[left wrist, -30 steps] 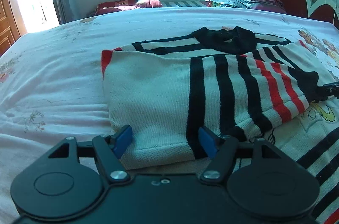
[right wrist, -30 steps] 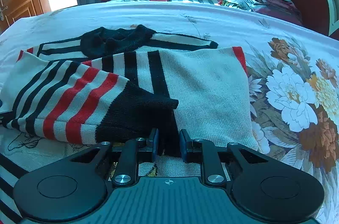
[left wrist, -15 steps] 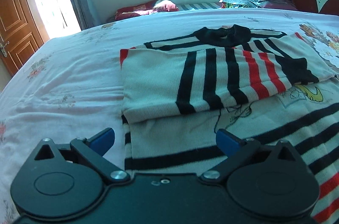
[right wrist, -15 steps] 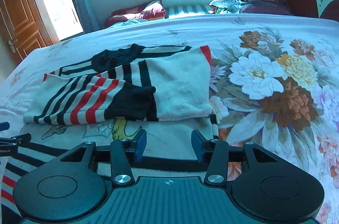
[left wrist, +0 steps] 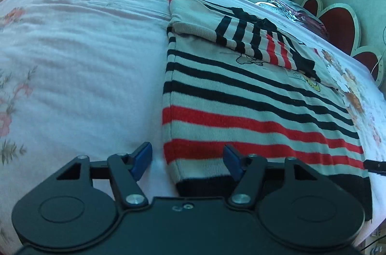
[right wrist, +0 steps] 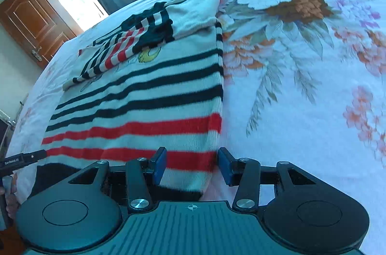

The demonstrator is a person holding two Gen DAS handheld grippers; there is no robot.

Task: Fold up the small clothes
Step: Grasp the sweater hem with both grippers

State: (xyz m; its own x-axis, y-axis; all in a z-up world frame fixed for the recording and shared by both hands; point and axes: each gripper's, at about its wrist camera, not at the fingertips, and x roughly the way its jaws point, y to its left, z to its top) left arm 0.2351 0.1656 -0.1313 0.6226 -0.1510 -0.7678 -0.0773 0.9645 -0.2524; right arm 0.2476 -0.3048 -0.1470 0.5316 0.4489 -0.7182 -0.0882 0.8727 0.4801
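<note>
One striped knit sweater [left wrist: 253, 110] lies flat on the bed [left wrist: 79, 57], its two sleeves [left wrist: 243, 37] folded across the chest near the collar and its black hem band nearest the cameras. The left tool [left wrist: 187, 162] sits at the hem's left corner with its fingers spread apart, the corner lying between the two blue pads [left wrist: 142, 158]. The right tool [right wrist: 191, 164] sits at the hem's right corner, its fingers likewise apart and straddling the sweater's side edge; neither is clamped on cloth.

The step in hand looks like grasping both bottom corners to carry the hem up over the sleeves. To do it well, each tool should bite through both layers of knit at the black band, not just the top layer, or the back panel will lag and bunch. Both should close at matching depth so the fold line stays square to the stripes. Lift only enough to clear the bed, then travel together toward the collar; the knit is soft and will sag between the two grips, so keep gentle tension across the hem. Land the hem level with the shoulders, covering the folded sleeves without dragging them askew.

Counted: one sweater, two tools, one stack of folded bedding [left wrist: 296, 13] by the headboard [left wrist: 337, 21], one wooden door [right wrist: 36, 21].
</note>
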